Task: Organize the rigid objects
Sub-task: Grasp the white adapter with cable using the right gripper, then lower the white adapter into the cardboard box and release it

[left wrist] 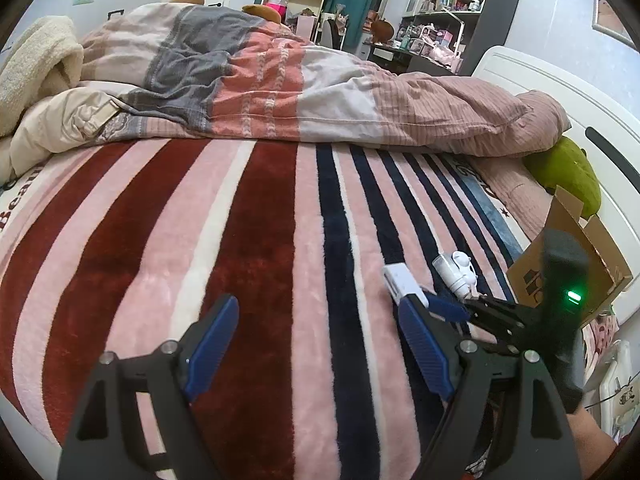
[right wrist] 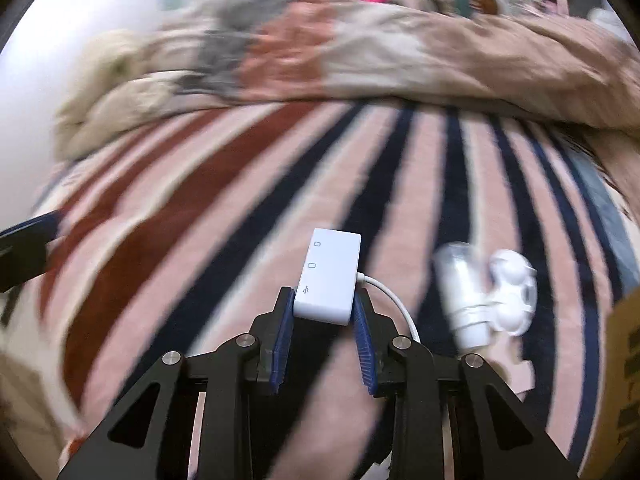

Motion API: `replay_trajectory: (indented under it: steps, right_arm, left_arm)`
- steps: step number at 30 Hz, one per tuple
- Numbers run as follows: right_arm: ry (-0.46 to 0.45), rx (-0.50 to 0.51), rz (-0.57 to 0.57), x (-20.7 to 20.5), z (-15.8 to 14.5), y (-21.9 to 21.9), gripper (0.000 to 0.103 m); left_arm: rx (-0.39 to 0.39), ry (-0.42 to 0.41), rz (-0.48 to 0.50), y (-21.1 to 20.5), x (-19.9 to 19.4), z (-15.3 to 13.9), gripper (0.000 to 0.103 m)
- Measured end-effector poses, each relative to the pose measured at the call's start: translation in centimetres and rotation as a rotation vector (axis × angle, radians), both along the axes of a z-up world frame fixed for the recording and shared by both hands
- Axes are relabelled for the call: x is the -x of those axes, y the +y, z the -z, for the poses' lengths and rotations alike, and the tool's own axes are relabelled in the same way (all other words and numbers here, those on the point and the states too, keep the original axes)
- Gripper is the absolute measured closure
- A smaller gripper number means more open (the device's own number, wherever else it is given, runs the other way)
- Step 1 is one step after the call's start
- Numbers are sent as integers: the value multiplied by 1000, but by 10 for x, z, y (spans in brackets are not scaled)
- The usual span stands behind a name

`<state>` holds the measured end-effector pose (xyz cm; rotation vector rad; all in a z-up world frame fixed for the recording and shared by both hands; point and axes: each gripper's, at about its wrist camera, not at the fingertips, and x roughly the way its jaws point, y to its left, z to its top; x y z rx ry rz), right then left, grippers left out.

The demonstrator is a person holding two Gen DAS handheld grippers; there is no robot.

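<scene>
My right gripper [right wrist: 323,300] is shut on a white USB adapter hub [right wrist: 330,276] with a short white cable [right wrist: 394,300], holding it just above the striped blanket. The hub also shows in the left wrist view [left wrist: 402,282], clamped in the right gripper [left wrist: 430,304]. A white astronaut-shaped gadget with a clear cap [right wrist: 486,296] lies on the blanket to the right of the hub; it shows in the left wrist view too [left wrist: 460,274]. My left gripper [left wrist: 316,316] is open and empty over the blanket, left of the hub.
An open cardboard box [left wrist: 576,256] stands at the bed's right edge; its side shows in the right wrist view [right wrist: 624,380]. A rumpled duvet [left wrist: 280,80] lies across the far bed. A green plush [left wrist: 568,172] sits by the white headboard [left wrist: 560,92].
</scene>
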<state>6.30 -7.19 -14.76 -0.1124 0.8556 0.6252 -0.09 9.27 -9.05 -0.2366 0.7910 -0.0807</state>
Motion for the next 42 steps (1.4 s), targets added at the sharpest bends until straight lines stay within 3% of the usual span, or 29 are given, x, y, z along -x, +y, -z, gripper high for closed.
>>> replay_trajectory:
  steps: [3,8,9,12,17,27,32,38,42]
  right_arm:
    - [-24,-47,-90,17,-17,2,78]
    - [-92,-101,-205,39,-56,2,78]
    - [-117,-107,-218,44,-67,0,78]
    - [-174,-129,-235,55,-93,-10,78]
    - [-268,-143,-234,64,-136,-37,78]
    - [-399,-105,-61,57,-195,-145,79]
    - [-380,-64,57,47,-199,-204,79]
    - [-179,-24,166,21,-166,-250,79]
    - [-101,13,185,16,-143,-263,79]
  left_arm:
    - [21,5,22,-2,-2,-3,23]
    - [128,-37,129,-13,-5,-26,24]
    - [145,-46,150,-17,-7,-33,26]
    - [167,-70,210,-32,-12,-57,47]
    - [214,-135,362,-69,-20,-102,74]
    - [157,-171,571,-199,-59,-166,79]
    - [162,-101,677,-268,-85,-160,80]
    - [123,82,728,-325,-112,-112,80]
    - [94,139,737,-339,-117,-93,80]
